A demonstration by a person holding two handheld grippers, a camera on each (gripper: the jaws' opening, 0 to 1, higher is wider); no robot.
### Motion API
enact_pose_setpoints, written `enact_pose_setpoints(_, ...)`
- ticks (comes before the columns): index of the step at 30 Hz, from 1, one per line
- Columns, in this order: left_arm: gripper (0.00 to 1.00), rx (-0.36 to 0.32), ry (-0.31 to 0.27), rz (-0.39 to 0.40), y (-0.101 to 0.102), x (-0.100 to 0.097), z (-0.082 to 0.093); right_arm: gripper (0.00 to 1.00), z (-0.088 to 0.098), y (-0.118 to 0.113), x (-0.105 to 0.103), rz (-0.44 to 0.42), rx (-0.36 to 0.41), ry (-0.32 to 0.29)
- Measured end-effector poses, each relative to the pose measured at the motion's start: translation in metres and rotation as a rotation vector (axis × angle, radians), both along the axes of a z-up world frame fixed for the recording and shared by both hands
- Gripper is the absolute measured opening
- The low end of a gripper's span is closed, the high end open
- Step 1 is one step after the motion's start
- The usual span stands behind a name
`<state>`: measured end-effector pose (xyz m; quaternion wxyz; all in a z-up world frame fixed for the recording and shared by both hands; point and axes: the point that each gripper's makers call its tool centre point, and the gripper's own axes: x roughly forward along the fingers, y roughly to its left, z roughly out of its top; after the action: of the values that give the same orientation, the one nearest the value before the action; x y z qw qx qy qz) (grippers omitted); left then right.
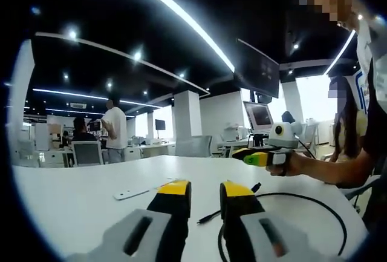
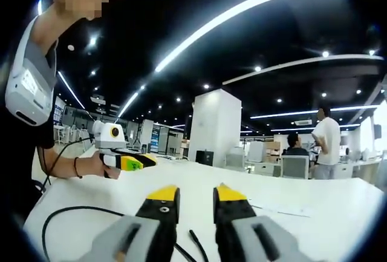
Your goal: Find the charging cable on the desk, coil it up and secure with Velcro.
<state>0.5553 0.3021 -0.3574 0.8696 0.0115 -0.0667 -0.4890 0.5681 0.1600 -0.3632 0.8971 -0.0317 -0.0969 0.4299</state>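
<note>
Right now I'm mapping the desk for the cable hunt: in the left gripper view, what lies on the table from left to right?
White strip → left tongs → black charging cable, with the right tongs held above the table on the right.

An open-plan office: a white tabletop (image 1: 91, 195) in front, rows of desks (image 1: 145, 150) with office chairs (image 1: 87, 152) and monitors (image 1: 260, 115) behind. Long light strips (image 2: 242, 8) and spotlights cross a dark ceiling (image 1: 121, 20) above white pillars (image 2: 214, 126). People (image 2: 326, 141) stand and sit at far desks.
</note>
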Motion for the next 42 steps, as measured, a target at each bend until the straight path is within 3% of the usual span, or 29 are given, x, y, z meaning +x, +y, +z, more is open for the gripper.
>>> enact_pose_setpoints(42, 0.2, 0.01, -0.003, -0.003, -0.0028, 0.0004, -0.0024, 0.23, 0.0005, -0.0036, 0.0021, -0.013, 0.008, 0.002)
